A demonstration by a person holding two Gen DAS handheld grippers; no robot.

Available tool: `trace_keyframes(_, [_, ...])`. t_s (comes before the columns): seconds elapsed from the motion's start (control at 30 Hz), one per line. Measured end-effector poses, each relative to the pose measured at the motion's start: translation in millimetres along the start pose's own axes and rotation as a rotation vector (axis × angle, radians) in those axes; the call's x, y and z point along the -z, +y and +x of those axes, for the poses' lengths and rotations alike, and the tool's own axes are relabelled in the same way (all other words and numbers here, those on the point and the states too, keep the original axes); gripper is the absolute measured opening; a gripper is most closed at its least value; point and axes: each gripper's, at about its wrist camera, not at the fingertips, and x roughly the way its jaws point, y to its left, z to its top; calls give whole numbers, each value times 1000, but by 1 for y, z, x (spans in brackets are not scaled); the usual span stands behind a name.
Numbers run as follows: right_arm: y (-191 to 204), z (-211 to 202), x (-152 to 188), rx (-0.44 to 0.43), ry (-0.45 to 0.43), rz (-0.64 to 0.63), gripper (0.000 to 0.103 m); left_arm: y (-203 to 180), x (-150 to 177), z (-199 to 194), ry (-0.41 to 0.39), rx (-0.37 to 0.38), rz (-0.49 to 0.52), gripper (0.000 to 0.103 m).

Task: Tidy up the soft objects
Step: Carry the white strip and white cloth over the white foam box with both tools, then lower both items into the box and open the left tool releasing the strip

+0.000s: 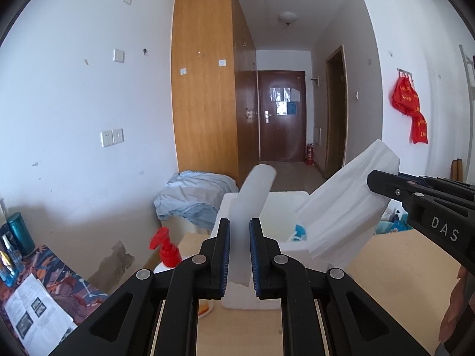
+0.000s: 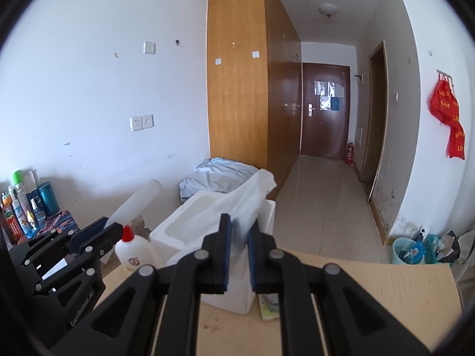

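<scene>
My left gripper point(image 1: 240, 255) is shut on a long, pale white foam strip point(image 1: 255, 195) that sticks up and away from the jaws. In the right wrist view the left gripper point(image 2: 109, 230) shows at the left with the foam strip point(image 2: 139, 201) slanting upward. My right gripper point(image 2: 239, 252) is shut on a folded white soft sheet point(image 2: 249, 201). From the left wrist view the right gripper point(image 1: 377, 184) comes in from the right, clamped on the white sheet point(image 1: 341, 207). Both pieces hang over an open white styrofoam box point(image 1: 279, 204) point(image 2: 184, 222) on the wooden table point(image 1: 400, 267).
A red spray bottle point(image 1: 166, 249) and a white bottle with a red cap point(image 2: 130, 252) stand left of the box. A crumpled blue cloth point(image 2: 219, 175) lies beyond. Several bottles point(image 2: 20, 207) line the left wall. A bin point(image 2: 406, 249) sits on the floor at right.
</scene>
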Motion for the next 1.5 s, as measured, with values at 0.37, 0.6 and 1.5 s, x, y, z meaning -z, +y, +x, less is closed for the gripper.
trace_keyframes(0.37, [-5,48,-9,5,23,15,13,-1,-14,59,54,33,-4,14])
trace_keyframes(0.6, [-11,68,-13,18,23,30,13,-1,-17,89,77,50,-12,14])
trace_keyframes(1.5, [-22,95,-13,50,61,49,13,-9,-12,141,131,37,5,25])
